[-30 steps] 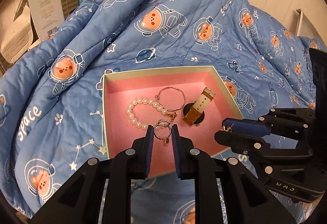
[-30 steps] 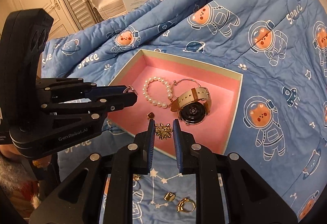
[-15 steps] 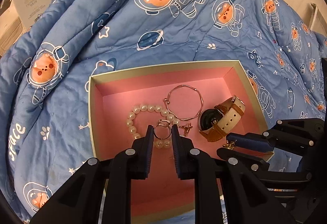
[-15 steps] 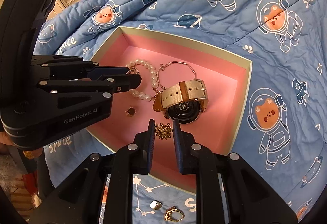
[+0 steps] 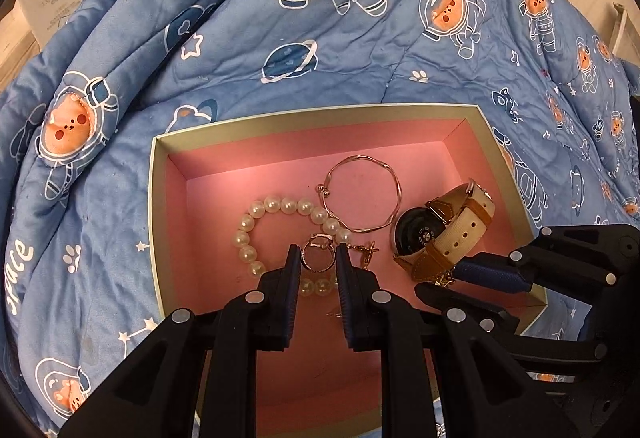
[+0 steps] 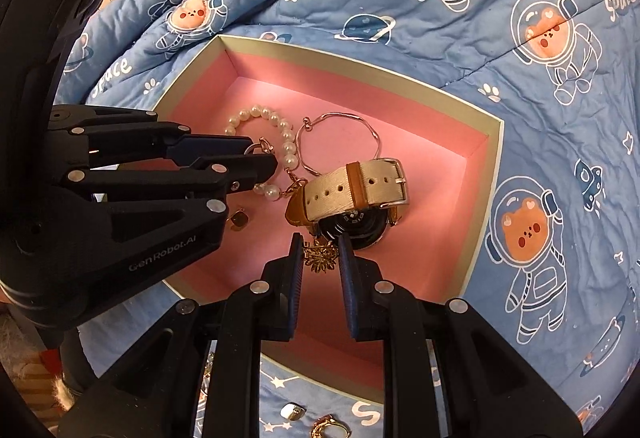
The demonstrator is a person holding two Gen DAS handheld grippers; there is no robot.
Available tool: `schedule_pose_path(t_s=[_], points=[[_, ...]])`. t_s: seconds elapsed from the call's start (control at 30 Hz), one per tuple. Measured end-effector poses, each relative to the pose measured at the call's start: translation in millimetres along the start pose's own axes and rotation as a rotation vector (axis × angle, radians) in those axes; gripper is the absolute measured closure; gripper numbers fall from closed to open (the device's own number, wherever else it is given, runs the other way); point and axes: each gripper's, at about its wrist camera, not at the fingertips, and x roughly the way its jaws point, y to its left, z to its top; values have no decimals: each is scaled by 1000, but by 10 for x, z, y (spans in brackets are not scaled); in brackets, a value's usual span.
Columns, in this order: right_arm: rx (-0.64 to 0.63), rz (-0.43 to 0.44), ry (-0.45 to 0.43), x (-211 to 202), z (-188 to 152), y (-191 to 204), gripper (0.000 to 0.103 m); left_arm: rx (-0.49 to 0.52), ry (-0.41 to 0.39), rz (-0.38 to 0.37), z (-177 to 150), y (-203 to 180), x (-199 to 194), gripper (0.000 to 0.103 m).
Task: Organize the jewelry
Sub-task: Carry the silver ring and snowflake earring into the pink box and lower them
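While both tools hang over the open pink-lined cardboard box (image 5: 158,222) on the blue astronaut-print quilt (image 5: 248,50), the step in hand looks like lowering pieces in. The left gripper (image 5: 318,262) is clamped on a thin silver hoop ring (image 5: 317,257); the right gripper (image 6: 320,254) pinches a small gold flower-shaped ornament (image 6: 319,257). Next, each calls for easing apart just above the floor. Inside lie a white pearl bracelet (image 5: 256,222), a thin wire bangle (image 5: 362,194), a tan-strapped wristwatch (image 5: 444,234) at right and a small gold stud (image 6: 239,219) near left. Outside, near the box's front wall, two more gold pieces (image 6: 330,430) wait.
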Motion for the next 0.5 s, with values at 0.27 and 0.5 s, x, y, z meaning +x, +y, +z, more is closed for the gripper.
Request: schedule_pose_path(t_s=[0.27,0.5], points=[[-19,-7,2,4,-1,48,76,-3,-44,-7,-9,15,-152,64],[-7,17,-43,-128,-47,76,56,-64,-144,-39,-53,158,-488,45]])
